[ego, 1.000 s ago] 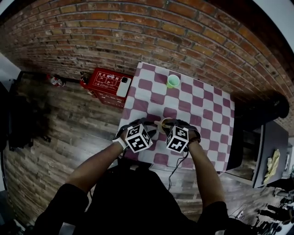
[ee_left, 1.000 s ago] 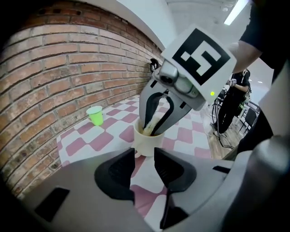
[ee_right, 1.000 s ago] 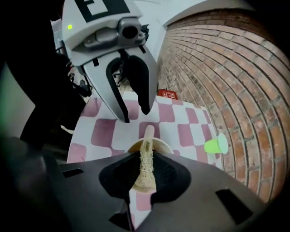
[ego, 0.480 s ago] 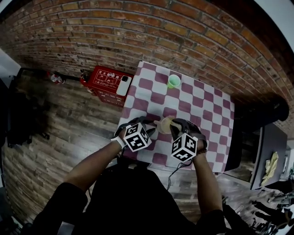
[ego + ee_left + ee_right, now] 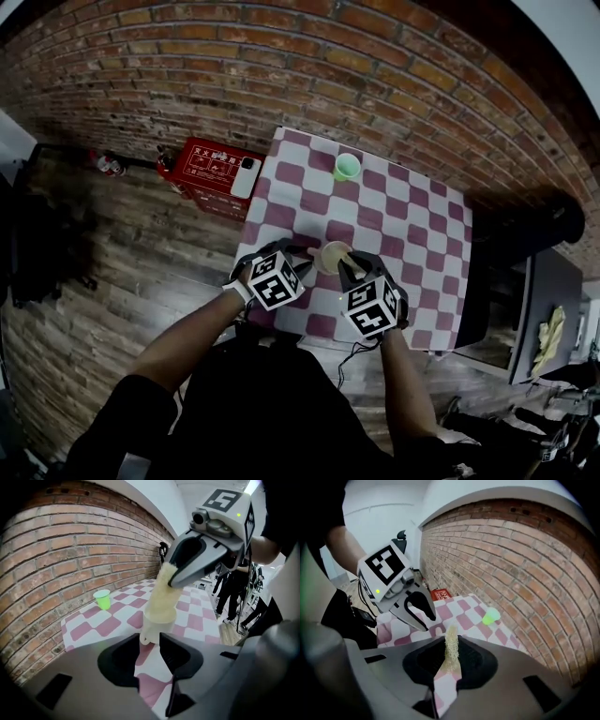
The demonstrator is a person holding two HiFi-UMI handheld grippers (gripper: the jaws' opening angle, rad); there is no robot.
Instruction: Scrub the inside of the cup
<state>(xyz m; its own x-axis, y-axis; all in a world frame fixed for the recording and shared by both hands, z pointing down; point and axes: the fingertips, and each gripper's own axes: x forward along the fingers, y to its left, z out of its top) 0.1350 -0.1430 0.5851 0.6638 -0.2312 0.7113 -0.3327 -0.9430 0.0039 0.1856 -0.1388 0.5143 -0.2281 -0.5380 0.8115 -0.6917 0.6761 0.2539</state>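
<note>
A cream cup (image 5: 330, 255) with a handle stands on the pink-and-white checked table (image 5: 412, 234), near its front edge. My left gripper (image 5: 306, 257) is shut on the cup's handle (image 5: 146, 638), which sits between the two black jaws of the left gripper (image 5: 150, 641). A yellow mesh scrubber (image 5: 163, 595) is pinched in my right gripper (image 5: 172, 573), which hangs above the cup; the scrubber's lower end reaches into the cup's mouth. In the right gripper view the scrubber (image 5: 451, 649) stands upright in the shut jaws of the right gripper (image 5: 451, 645) and hides the cup.
A small green cup (image 5: 346, 167) stands near the table's far edge, by the brick wall (image 5: 281, 66). A red box (image 5: 214, 167) with a phone (image 5: 244, 176) on it sits on the wooden floor to the left. People stand beyond the table (image 5: 234, 588).
My right gripper has risen and rolled, its marker cube shifting toward me, and drawn the scrubber up in the cup. The left gripper and the cup have kept still.
</note>
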